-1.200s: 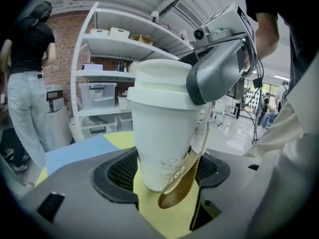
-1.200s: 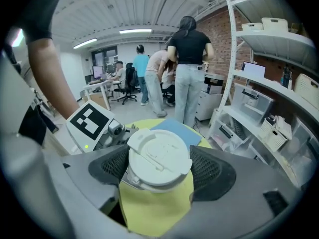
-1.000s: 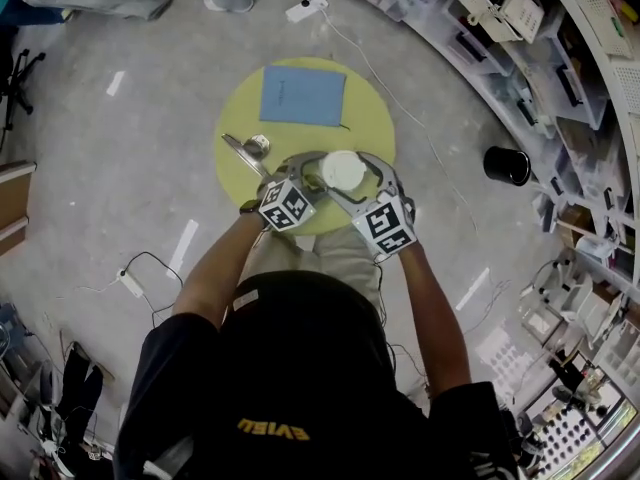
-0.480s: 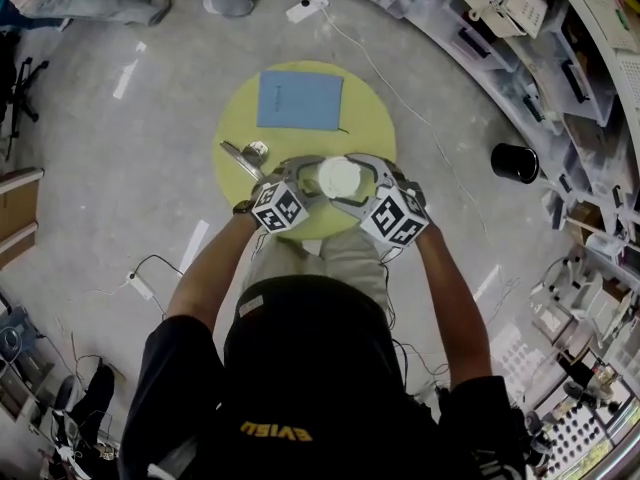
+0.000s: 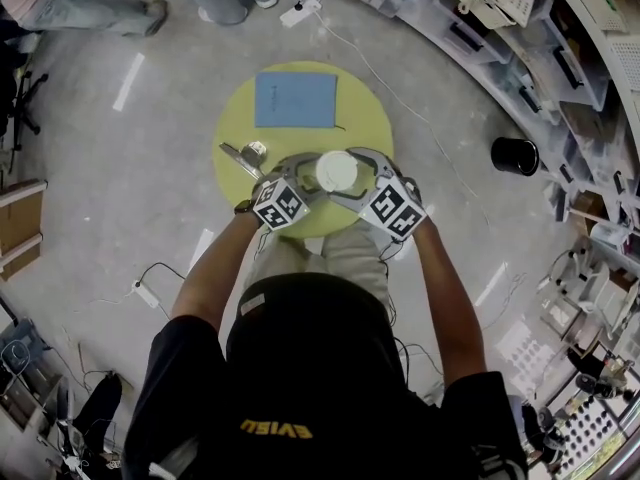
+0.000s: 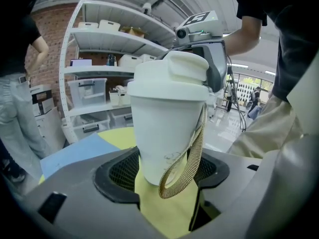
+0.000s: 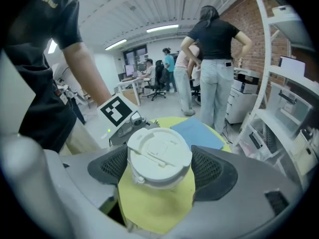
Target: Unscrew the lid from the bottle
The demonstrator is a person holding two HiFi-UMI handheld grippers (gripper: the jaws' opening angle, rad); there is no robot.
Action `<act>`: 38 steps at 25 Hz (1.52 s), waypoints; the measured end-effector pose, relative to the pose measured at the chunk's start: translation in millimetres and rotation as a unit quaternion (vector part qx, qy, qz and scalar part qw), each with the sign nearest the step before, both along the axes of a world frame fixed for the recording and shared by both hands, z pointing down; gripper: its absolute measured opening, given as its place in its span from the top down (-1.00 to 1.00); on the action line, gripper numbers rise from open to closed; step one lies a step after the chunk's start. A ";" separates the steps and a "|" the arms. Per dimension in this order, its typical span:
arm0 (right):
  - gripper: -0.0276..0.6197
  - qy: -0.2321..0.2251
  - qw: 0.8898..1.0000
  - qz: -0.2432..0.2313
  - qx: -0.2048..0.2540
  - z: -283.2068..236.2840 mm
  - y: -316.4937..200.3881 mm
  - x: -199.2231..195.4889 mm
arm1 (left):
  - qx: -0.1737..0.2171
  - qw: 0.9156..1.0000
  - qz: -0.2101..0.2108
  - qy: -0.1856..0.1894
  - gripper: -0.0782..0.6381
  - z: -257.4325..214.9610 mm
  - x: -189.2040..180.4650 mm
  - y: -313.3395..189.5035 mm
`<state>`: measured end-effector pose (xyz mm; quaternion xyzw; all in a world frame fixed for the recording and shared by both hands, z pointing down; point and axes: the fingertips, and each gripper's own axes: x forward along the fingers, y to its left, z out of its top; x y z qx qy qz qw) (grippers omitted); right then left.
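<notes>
Black tee (image 5: 300, 408), yellow lettering (image 5: 274, 430), khaki trousers (image 5: 340, 253), perhaps a wristwatch (image 5: 243, 207)

Bright, even light falls from the ceiling strips (image 7: 162, 29) above me, so the yellow table (image 5: 370, 118) carries only faint shadows, and the white bottle (image 6: 167, 128) and lid (image 7: 159, 156) look pale without blowing out. Both my gripper views bow hard at the edges, with dark corners and a soft, unfocused foreground at the bottom, while the bottle stays sharp. My head view is crisp but curved at its rim, shelves (image 5: 560, 68) bending round.
</notes>
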<state>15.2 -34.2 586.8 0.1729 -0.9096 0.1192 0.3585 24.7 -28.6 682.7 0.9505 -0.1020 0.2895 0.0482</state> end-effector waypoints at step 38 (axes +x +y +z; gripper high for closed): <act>-0.36 -0.059 0.962 0.263 0.038 -4.5 -1.8 4.6 | -0.002 0.999 -0.047 -0.007 -0.08 0.3 -1.6 7.5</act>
